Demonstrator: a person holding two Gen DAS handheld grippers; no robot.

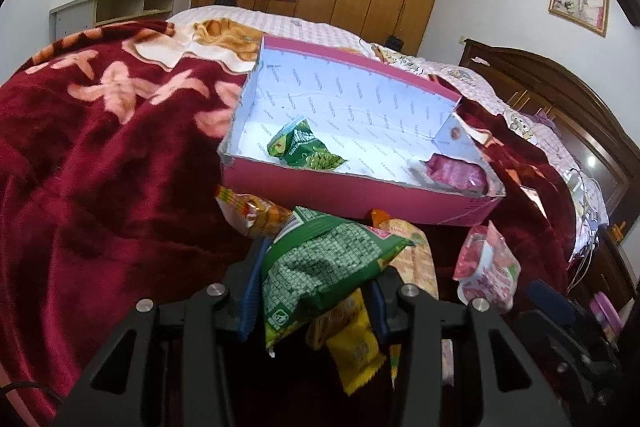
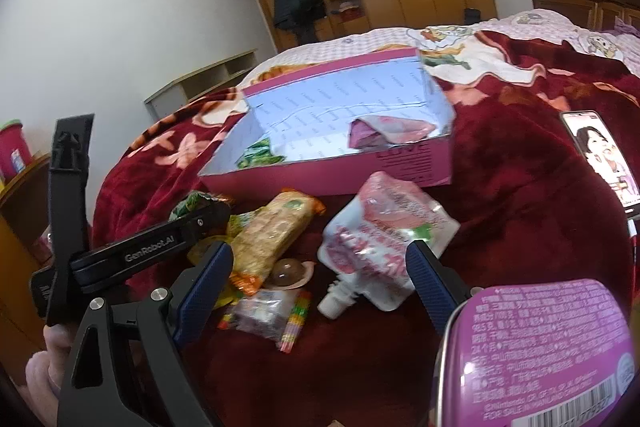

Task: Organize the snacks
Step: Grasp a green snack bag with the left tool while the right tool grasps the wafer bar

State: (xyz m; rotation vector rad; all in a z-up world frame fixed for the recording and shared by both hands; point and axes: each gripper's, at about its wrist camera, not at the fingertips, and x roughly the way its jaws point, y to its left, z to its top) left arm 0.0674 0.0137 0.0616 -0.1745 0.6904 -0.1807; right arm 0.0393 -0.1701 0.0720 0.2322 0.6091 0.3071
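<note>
So the bed [image 1: 100,155] is wearing a dark red blanket, and the pink box [image 1: 360,199] is sitting on it with its long side running left to right (white lining inside). It's holding a small green packet [image 1: 302,145] at the left end and a pink pouch [image 1: 456,173] at the right. In front of it, the loose snack pile [image 2: 276,239] is lying on the blanket. The left gripper [image 1: 316,291], angled down toward the pile, is clamping its jaws on a green snack bag [image 1: 320,267], long axis pointing up-right toward the box. The right gripper [image 2: 320,267] is hovering with jaws spread wide, nothing gripped, over a pink spouted pouch [image 2: 384,243].
</note>
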